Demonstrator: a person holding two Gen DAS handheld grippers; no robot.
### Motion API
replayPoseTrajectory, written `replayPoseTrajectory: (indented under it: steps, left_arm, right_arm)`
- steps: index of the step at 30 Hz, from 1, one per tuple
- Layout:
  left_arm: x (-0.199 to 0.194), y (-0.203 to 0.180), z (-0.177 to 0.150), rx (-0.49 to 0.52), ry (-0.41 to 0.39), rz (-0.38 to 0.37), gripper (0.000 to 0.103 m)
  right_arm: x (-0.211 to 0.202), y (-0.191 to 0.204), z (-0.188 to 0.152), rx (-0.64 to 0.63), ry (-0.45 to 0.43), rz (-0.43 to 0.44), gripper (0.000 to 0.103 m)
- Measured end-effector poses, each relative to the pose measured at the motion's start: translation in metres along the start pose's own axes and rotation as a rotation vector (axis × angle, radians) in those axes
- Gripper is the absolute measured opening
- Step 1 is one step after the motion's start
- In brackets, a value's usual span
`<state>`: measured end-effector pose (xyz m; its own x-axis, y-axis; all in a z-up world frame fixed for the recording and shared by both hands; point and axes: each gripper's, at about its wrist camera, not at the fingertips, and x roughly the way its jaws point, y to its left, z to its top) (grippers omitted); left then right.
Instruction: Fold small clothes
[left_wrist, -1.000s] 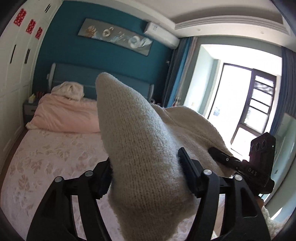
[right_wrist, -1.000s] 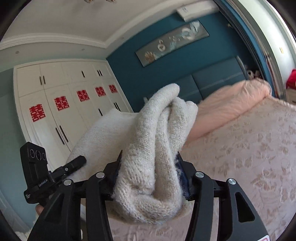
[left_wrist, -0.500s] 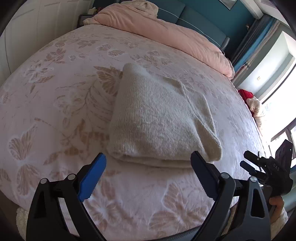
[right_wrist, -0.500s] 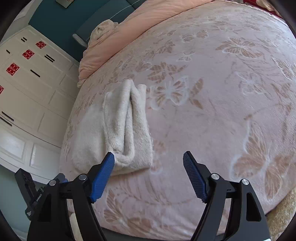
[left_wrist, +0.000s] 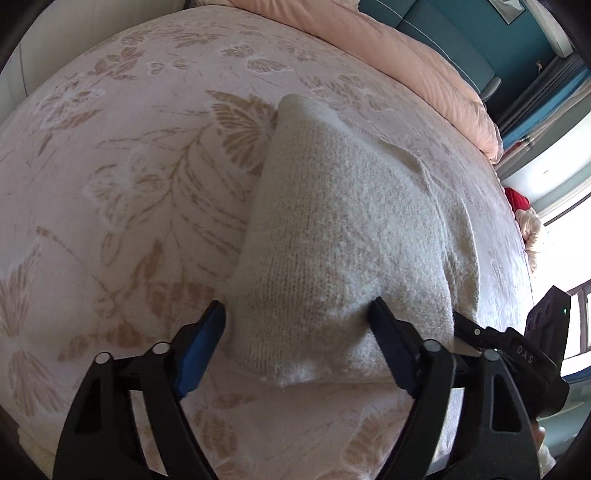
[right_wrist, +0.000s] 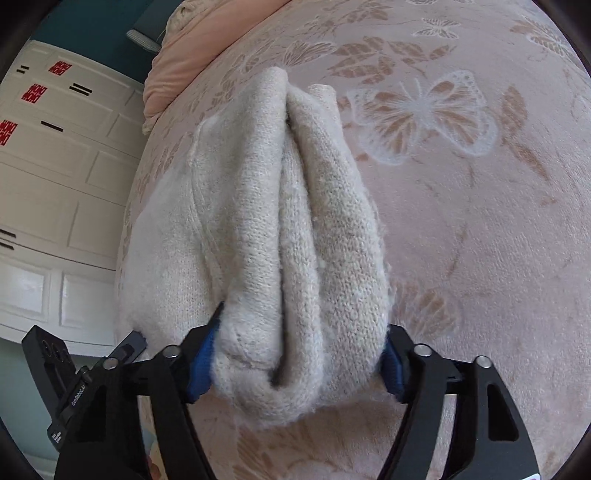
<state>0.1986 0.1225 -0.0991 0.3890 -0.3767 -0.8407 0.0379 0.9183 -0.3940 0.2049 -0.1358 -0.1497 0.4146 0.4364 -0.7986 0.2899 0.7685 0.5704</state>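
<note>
Floral bed (left_wrist: 110, 184): folded cream sweater (left_wrist: 351, 229), long axis running away from both cameras; left tool (left_wrist: 295, 339) and right tool (right_wrist: 295, 354), jaws just closing, each clenched on its near edge.

— What's on the bed?
— A cream knitted woollen garment (left_wrist: 347, 236), folded into a thick bundle, lying flat on the pink butterfly-patterned bedspread (left_wrist: 122, 177).
— Neatly folded?
— Mostly; from the right-hand view its stacked layers bulge into two soft rolls.

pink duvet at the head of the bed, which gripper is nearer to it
Hard to call. Both grippers sit on the near edge of the folded cream knit, far from the pink duvet: left gripper at one corner, right gripper at the other.
</note>
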Motion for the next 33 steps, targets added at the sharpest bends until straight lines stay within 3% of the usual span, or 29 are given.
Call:
replayPoseTrajectory:
  steps: [4, 7, 14, 18, 21, 24, 26, 28, 29, 31, 33]
  left_arm:
    - [-0.002, -0.015, 0.002, 0.029, 0.007, 0.073, 0.062]
    - [-0.006, -0.021, 0.002, 0.035, 0.018, 0.093, 0.052]
    - [-0.032, -0.041, -0.001, 0.07, 0.027, 0.037, 0.041]
    - [-0.044, -0.061, -0.025, 0.108, 0.04, -0.031, 0.039]
    - [-0.017, -0.064, -0.056, 0.12, 0.107, -0.01, 0.04]
    - [-0.012, -0.059, -0.07, 0.087, 0.054, -0.015, 0.046]
    - [-0.027, -0.057, -0.062, 0.05, -0.002, -0.059, 0.053]
    - [-0.04, -0.057, -0.047, 0.027, -0.062, -0.079, 0.085]
    - [-0.043, -0.058, -0.038, 0.026, -0.082, -0.079, 0.091]
    - [-0.032, -0.058, -0.021, 0.02, -0.077, -0.056, 0.092]
    - [-0.004, -0.052, -0.008, -0.016, -0.004, -0.029, 0.092]
  right_arm:
    - [-0.004, 0.011, 0.004, -0.055, 0.005, -0.021, 0.042]
    - [-0.014, 0.02, 0.005, -0.092, -0.019, -0.028, 0.037]
    - [-0.077, 0.023, 0.014, -0.135, -0.113, 0.025, 0.033]
    - [-0.1, -0.007, -0.013, -0.154, -0.116, -0.048, 0.034]
    - [-0.077, -0.057, -0.036, -0.095, -0.004, -0.098, 0.041]
    - [-0.09, -0.066, -0.037, -0.039, -0.05, -0.036, 0.05]
    - [-0.104, -0.046, -0.026, -0.104, -0.11, -0.067, 0.055]
    - [-0.104, -0.028, -0.009, -0.177, -0.15, -0.103, 0.077]
    - [-0.097, -0.023, 0.001, -0.195, -0.151, -0.108, 0.082]
    - [-0.071, -0.026, 0.02, -0.178, -0.104, -0.113, 0.085]
    - [-0.039, -0.039, 0.031, -0.092, -0.022, -0.133, 0.083]
